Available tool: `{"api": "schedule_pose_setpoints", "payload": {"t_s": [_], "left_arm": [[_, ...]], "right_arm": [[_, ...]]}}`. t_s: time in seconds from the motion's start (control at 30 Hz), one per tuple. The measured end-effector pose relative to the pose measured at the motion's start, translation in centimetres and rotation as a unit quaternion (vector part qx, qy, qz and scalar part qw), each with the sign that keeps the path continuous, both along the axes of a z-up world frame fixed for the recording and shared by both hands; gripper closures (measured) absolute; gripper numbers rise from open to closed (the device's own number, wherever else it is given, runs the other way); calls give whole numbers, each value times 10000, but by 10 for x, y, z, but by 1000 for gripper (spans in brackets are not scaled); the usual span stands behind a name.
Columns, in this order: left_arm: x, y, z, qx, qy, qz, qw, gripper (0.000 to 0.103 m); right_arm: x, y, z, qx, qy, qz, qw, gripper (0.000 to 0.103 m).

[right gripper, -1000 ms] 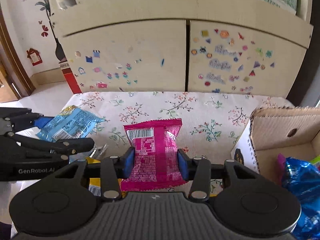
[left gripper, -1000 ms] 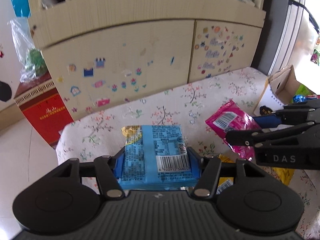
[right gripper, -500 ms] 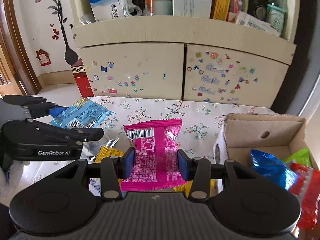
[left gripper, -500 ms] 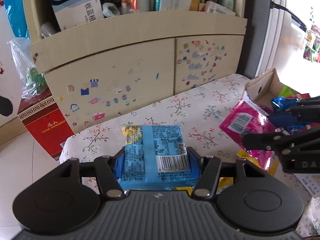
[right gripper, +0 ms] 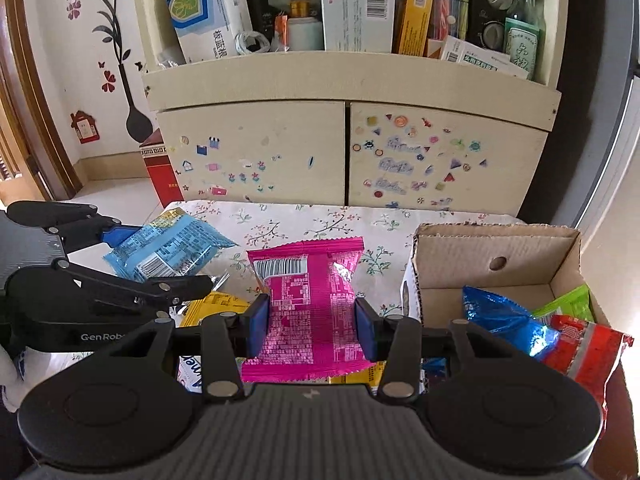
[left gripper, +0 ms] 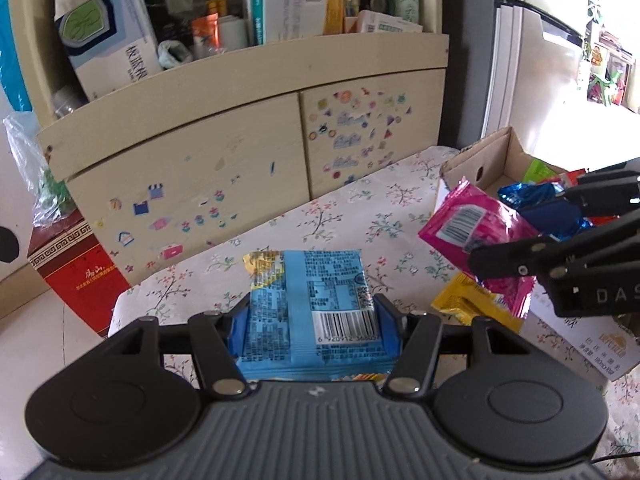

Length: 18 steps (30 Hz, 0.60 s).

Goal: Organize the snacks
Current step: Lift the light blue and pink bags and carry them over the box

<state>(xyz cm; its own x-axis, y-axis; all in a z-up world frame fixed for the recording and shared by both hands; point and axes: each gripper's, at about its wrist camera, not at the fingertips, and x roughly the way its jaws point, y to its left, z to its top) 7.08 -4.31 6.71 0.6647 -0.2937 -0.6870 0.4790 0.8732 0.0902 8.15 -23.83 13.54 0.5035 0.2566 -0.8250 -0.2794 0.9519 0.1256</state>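
1. Left wrist view: my left gripper (left gripper: 312,320) is clamped on the blue snack packet (left gripper: 310,304), pads pressed on its 2 long sides, the packet's long axis running straight out along my fingers and held above the floral tablecloth (left gripper: 340,216).
2. In the same view, the cardboard box (left gripper: 496,160) lies ahead and to the right, well apart from my left tool. My right gripper (left gripper: 516,240), with the pink snack packet (left gripper: 472,232), sits between me and that box, just beside its near corner. A yellow packet (left gripper: 460,300) lies on the cloth below it.
3. Right wrist view: my right gripper (right gripper: 312,324) grips the pink snack packet (right gripper: 310,308) across its waist, long axis pointing forward. The cardboard box (right gripper: 496,248) opens just to the right of my fingers, already holding blue, green and red packets.
4. My judgement: the right hand is nearer, so it needs a short swing rightward over the box rim; the left gripper (right gripper: 160,264), off to the left, has to cross further.
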Motion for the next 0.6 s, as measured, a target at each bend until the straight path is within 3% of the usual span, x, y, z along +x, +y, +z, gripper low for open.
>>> {"api": "schedule_pose_setpoints", "payload": {"t_s": [0.6], "left_arm": [[4, -19, 8, -214, -131, 110, 9996, 43]], "right_arm": [[-3, -20, 11, 94, -76, -223, 9997, 52]]}}
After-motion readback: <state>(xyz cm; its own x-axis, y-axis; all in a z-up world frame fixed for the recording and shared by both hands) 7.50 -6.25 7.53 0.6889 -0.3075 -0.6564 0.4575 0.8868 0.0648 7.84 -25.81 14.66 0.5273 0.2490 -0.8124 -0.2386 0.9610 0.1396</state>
